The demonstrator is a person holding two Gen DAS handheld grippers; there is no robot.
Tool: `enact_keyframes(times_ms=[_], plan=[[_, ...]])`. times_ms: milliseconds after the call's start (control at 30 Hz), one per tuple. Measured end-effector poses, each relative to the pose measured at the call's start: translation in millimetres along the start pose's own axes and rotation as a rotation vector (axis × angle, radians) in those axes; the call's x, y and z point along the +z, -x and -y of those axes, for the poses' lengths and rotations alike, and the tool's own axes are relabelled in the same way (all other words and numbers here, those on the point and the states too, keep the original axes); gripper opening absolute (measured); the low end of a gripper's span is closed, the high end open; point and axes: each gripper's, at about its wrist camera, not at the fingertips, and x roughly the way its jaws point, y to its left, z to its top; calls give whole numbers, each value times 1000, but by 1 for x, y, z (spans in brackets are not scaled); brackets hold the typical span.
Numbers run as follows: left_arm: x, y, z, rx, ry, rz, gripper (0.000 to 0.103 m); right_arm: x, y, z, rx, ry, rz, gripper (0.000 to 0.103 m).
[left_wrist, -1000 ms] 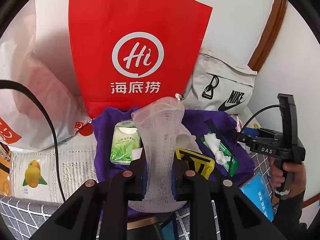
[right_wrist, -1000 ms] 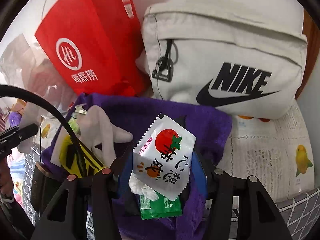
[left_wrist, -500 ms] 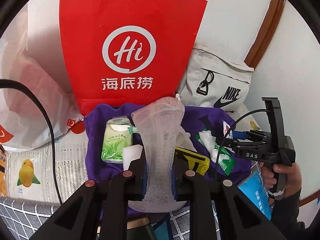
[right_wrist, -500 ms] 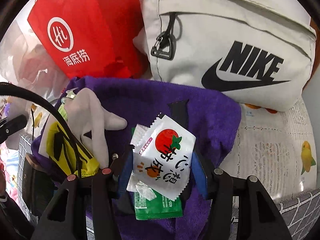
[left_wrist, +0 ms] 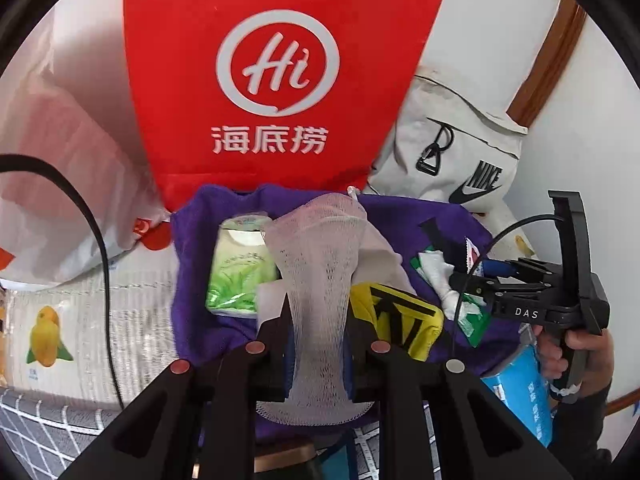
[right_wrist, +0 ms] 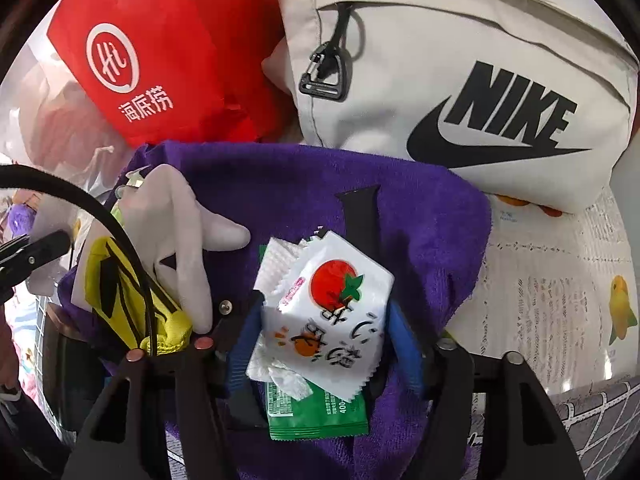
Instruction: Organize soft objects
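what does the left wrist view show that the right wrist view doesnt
Only the left wrist view: the mesh sleeve clamped in the left gripper, the green tea pack, and the right gripper from outside.
Only the right wrist view: the tomato packet's front, gripped in the right gripper's jaws, and the white glove in full.
Both: red bag, Nike bag, purple towel, yellow pouch.

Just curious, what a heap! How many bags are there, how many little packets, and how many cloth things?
Bags: 3, the red bag, Nike bag, clear plastic bag.
Packets: 3, the tomato packet, green packet, tea pack.
Cloth things: 4, the purple towel, mesh, glove, yellow pouch.
Total: 10.
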Motion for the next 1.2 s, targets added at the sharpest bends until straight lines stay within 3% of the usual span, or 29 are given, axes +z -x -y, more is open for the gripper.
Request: enact_keyframes(times_ms=[433, 600, 767, 967, 1100, 1200], plan=[[-2, -10, 1, -42, 10, -7, 17, 3, 11, -16, 3, 42, 23, 73], [-3, -13, 3, -44, 5, -14, 17, 3, 2, -10, 4, 7, -8, 73], [-3, -15, 5, -45, 3, -14, 18, 4, 11, -10, 8, 13, 15, 73], [-6, -26, 12, -29, -17, -35, 33, 1, 24, -14, 14, 20, 35, 73], [-6, -27, 16, -26, -23, -39, 67, 3, 31, -12, 17, 24, 42, 73], [-6, -23, 18, -17, -32, -27, 69, 1, 37, -13, 19, 28, 46, 73]])
